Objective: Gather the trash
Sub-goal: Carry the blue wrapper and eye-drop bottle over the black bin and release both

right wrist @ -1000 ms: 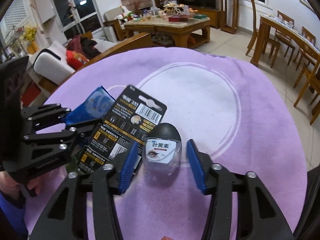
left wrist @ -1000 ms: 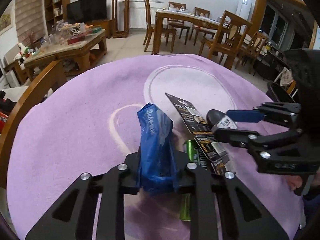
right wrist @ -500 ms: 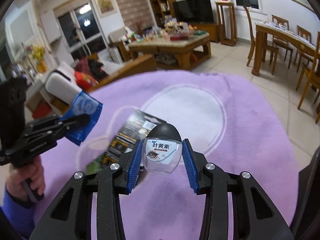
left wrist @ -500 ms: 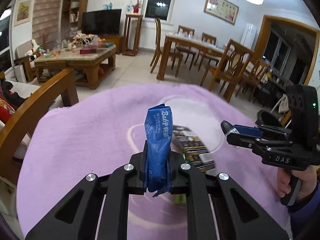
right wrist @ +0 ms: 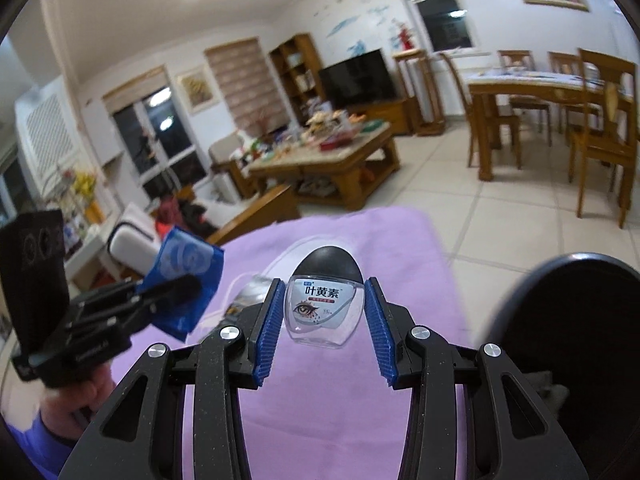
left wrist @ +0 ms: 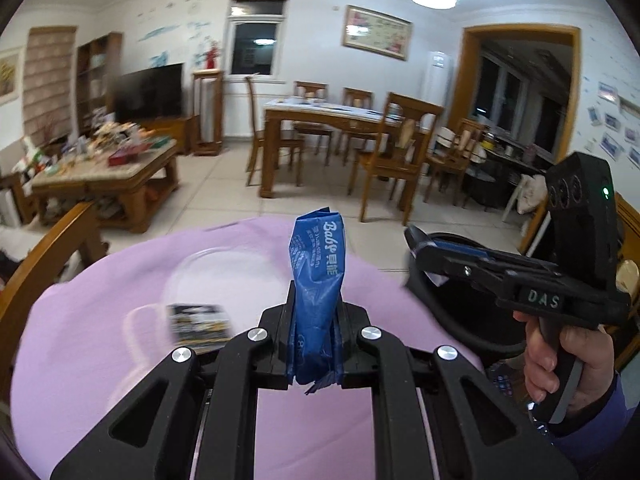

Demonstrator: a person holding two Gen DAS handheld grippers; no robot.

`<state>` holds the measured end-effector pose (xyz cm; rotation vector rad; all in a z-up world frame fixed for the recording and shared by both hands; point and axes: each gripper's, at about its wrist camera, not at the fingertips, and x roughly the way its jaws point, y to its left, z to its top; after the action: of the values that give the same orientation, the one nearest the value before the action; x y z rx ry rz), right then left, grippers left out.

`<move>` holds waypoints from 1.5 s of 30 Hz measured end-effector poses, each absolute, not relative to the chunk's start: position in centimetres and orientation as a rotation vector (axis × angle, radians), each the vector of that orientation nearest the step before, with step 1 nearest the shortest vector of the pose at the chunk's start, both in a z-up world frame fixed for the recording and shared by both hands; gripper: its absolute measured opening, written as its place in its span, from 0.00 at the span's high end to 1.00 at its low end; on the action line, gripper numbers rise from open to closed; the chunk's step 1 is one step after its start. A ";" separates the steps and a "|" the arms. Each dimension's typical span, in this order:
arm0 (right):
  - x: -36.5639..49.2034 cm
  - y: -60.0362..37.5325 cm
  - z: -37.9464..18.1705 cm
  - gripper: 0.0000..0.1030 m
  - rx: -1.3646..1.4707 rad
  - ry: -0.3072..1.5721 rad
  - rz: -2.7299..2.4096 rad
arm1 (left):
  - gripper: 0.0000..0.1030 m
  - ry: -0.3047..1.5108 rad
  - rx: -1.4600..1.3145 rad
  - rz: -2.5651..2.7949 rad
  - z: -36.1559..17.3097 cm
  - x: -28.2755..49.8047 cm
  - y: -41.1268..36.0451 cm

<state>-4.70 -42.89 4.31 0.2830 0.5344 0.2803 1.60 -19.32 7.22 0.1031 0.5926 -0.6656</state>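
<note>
Both tongs risen off purple cloth [left wrist: 100, 360], left tongs [left wrist: 314, 332] pinching blue "Babe" wrapper [left wrist: 318, 276], right tongs [right wrist: 320, 312] clamping "叶黄素" bottle [right wrist: 325, 304]

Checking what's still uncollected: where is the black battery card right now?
In the left wrist view the black battery card lies flat on the purple cloth, lower left, just left of the left gripper holding the blue wrapper.

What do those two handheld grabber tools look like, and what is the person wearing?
Both are black plastic. The left gripper has plain black fingers with silver screws. The right gripper has ribbed blue pads; its pistol-style body reads "DAS" and shows a small green light. The right hand emerges from a blue-purple sleeve.
</note>
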 end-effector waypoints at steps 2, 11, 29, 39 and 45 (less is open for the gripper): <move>-6.5 -45.9 4.5 0.60 0.310 0.511 0.241 | 0.87 0.589 0.125 -0.700 7.2 0.8 -21.8; -13.1 -59.0 2.5 0.60 0.446 0.462 0.068 | 0.87 0.593 0.209 -0.861 5.7 -1.6 -32.5; -15.9 -68.6 -5.6 0.60 0.593 0.526 -0.060 | 0.86 0.767 0.255 -0.957 -1.0 -1.2 -41.0; -15.0 -67.8 -5.8 0.39 0.618 0.538 -0.073 | 0.33 0.776 0.232 -0.935 -0.5 -0.8 -40.3; -14.3 -65.1 -4.1 0.35 0.581 0.533 -0.050 | 0.33 0.731 0.223 -0.924 1.2 -1.8 -37.7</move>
<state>-14.33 -65.06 -4.10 0.5807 0.5331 -0.0502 -1.81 -37.73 1.20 0.2230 0.7313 -0.9241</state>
